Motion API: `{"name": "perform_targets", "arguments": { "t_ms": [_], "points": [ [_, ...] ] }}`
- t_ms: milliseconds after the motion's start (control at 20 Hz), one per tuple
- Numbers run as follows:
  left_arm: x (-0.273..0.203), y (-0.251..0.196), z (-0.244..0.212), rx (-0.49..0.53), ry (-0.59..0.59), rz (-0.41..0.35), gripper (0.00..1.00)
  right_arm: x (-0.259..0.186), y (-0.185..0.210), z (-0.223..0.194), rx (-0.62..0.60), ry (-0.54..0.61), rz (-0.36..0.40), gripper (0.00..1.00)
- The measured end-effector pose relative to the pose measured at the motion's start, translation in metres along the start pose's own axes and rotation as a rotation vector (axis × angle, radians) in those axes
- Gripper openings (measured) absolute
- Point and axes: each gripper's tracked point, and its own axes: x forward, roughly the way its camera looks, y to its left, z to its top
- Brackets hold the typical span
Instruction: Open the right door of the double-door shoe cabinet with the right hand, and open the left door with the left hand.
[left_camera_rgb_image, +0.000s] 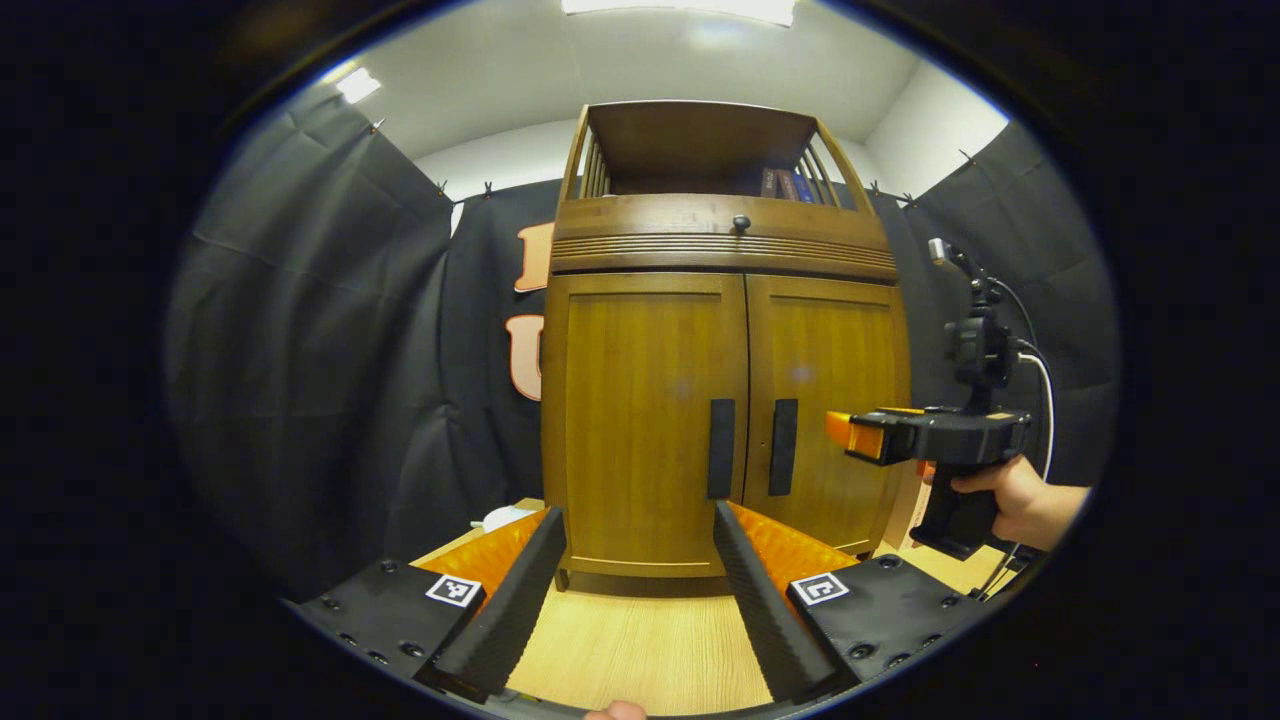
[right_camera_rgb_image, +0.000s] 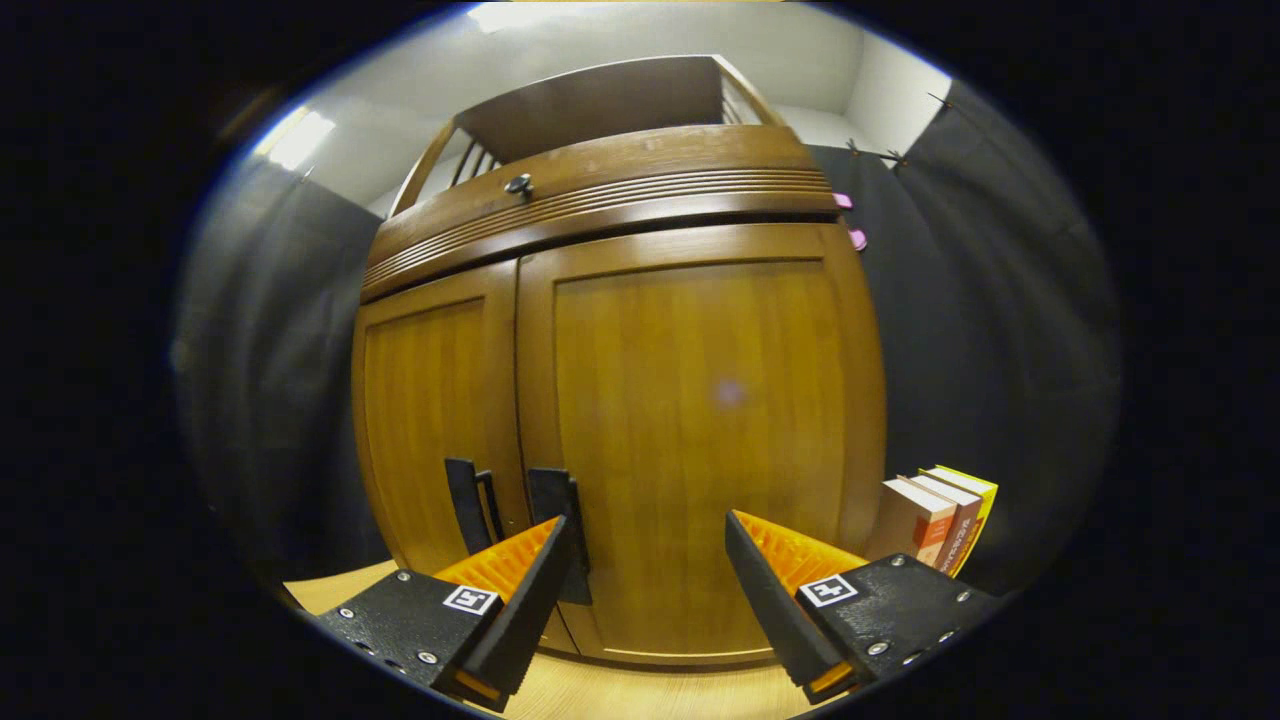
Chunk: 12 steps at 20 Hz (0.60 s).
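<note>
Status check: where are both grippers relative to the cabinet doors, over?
Both grippers open: left gripper back from the shoe cabinet, right gripper close to the right door. Both doors shut. Nothing blocking the handles.

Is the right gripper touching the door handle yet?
Apart. In the left gripper view, the right gripper hangs in the air with door panel showing between its tips and the right door handle.

Cabinets: one shoe cabinet (left_camera_rgb_image: 720, 250);
Doors: two, left door (left_camera_rgb_image: 645, 400) and right door (left_camera_rgb_image: 830, 400);
Door handles: two, left handle (left_camera_rgb_image: 721, 448) and right handle (left_camera_rgb_image: 783, 446);
Knobs: one drawer knob (left_camera_rgb_image: 741, 223);
Books beside the cabinet: three books (right_camera_rgb_image: 938, 520)
</note>
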Motion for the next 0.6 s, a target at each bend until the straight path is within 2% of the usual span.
{"name": "perform_targets", "arguments": {
  "t_ms": [150,250,350,400,500,600],
  "points": [
    [0.001,0.011,-0.002,0.009,0.003,0.024,0.94,0.023,0.024,-0.02,-0.102,0.03,0.021,0.94],
    [0.003,0.015,-0.003,0.005,-0.002,0.03,0.94,0.048,0.038,-0.036,-0.121,0.071,0.026,0.94],
    [0.007,0.021,-0.003,0.006,-0.003,0.028,0.94,0.066,0.044,-0.047,-0.103,0.085,0.02,0.95],
    [0.006,0.021,-0.001,0.01,-0.007,0.03,0.95,0.069,0.046,-0.049,-0.089,0.083,0.015,0.9],
    [0.007,0.021,0.0,0.013,-0.011,0.027,0.96,0.077,0.048,-0.054,-0.06,0.091,-0.017,0.87],
    [0.01,0.025,0.001,0.013,-0.018,0.024,0.94,0.081,0.04,-0.058,-0.028,0.102,-0.054,0.89]
  ]
}}
